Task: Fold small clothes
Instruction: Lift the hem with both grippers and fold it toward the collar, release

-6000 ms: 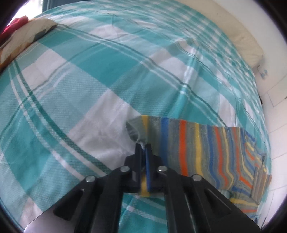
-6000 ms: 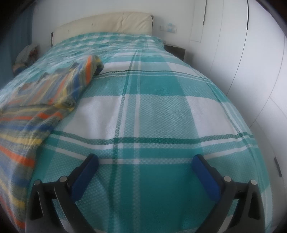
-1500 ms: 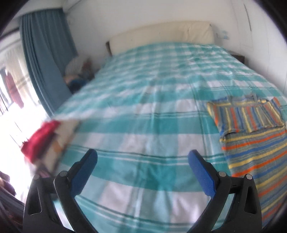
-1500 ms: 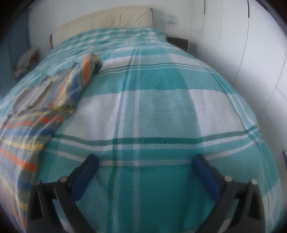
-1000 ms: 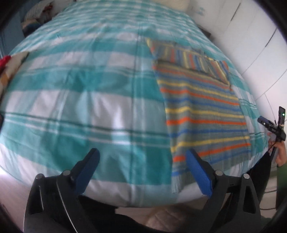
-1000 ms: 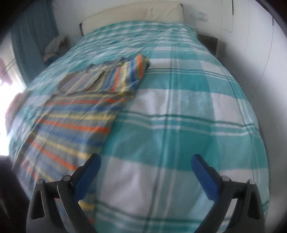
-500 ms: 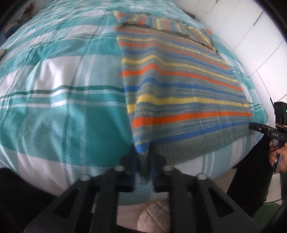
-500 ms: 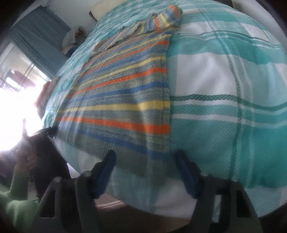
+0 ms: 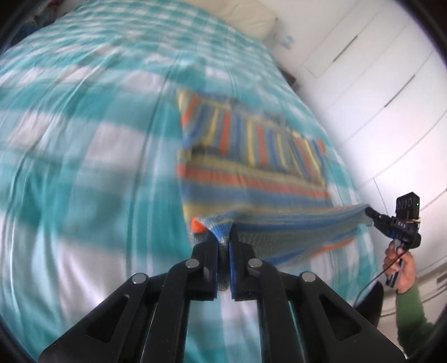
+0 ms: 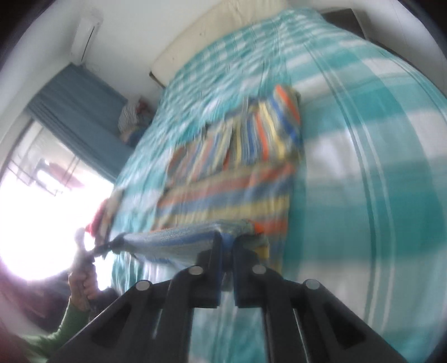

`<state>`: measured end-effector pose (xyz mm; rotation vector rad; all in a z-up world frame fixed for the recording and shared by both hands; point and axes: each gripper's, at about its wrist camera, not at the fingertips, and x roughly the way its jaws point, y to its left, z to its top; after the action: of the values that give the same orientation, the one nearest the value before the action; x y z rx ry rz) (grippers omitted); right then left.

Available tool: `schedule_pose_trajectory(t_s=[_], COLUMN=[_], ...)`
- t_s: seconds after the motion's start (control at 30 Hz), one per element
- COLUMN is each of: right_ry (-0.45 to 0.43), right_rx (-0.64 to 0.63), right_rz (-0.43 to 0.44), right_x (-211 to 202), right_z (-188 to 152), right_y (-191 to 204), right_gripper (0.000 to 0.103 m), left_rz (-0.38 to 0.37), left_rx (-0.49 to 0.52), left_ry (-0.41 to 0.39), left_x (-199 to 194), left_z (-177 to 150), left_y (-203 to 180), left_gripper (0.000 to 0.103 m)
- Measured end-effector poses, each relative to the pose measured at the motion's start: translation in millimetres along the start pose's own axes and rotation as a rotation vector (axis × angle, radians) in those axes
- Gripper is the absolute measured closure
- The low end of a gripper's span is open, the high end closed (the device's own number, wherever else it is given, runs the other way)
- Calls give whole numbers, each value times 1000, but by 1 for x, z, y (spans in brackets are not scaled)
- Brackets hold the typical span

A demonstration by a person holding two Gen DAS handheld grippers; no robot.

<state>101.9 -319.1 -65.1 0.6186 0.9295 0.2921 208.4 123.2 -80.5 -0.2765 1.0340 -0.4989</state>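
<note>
Striped sweater on teal plaid bed, near hem lifted. Left gripper and right gripper: jaws clamped onto opposite hem corners, hem taut between.

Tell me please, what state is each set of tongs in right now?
Left tongs: closed on the striped sweater's hem corner.
Right tongs: closed on the opposite hem corner.

- Bed with a teal-and-white checked cover.
- Striped sweater lies on its right half, near hem lifted off.
- Cream pillow at the far end.
</note>
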Motion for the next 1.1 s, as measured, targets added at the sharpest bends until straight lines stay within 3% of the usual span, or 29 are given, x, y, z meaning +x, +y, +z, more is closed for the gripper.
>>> schedule_pose_trajectory(t_s=[0.17,0.23,0.27,0.3,0.33,0.37,0.43,0.5,0.67,0.73,0.77,0.8,0.83,0.87,0.9,0.93,1.1], right_ry=[-53,-118,-143,-154,-164,-178,-202,-177,24,58,70,82,106,149,187,208,212], right_rx=[37,40,39,71,107,129,85,11,-142,-178,-200,-211,-208,-205,-215,-215,-215], right_rz=[-57,-56,-87,-119,-122,-104,-92,-100,-94,-98,-118,-128,-122,-132,-183,-220,-230], right_x=[63,86,99,107,107,103,83,65,46,47,51,58,67,77,85,86,51], right_z=[109,146,161,169,172,171,162,144,72,49,41,36,33,30,27,24,6], right_y=[-20,-31,-36,-44,-51,-56,-58,-53,-36,-30,-27,-26,-27,-29,-31,-32,-27], right_gripper=[98,97,94,84,78,75,75,75,75,65,56,56,56,62,96,95,96], left_rz=[33,66,118,180,188,135,47,59,44,66,88,115,142,162,165,166,157], left_rx=[-23,-49,-86,-151,-200,-243,-254,-184,-30,10,29,41,39,28,17,5,37], left_ry=[-17,-22,-9,-1,-13,-44,-69,-64,43,73,83,91,98,110,134,131,133], left_x=[68,102,116,125,124,116,99,80,67,76,84,91,99,104,110,108,93], left_z=[100,140,154,163,165,163,149,127,63,45,40,36,32,29,28,29,27], left_y=[13,21,29,40,49,60,70,67,41,26,20,14,11,10,11,11,13], left_gripper=[98,88,73,60,58,58,45,38,34,34,34,37,59,81,98,99,100])
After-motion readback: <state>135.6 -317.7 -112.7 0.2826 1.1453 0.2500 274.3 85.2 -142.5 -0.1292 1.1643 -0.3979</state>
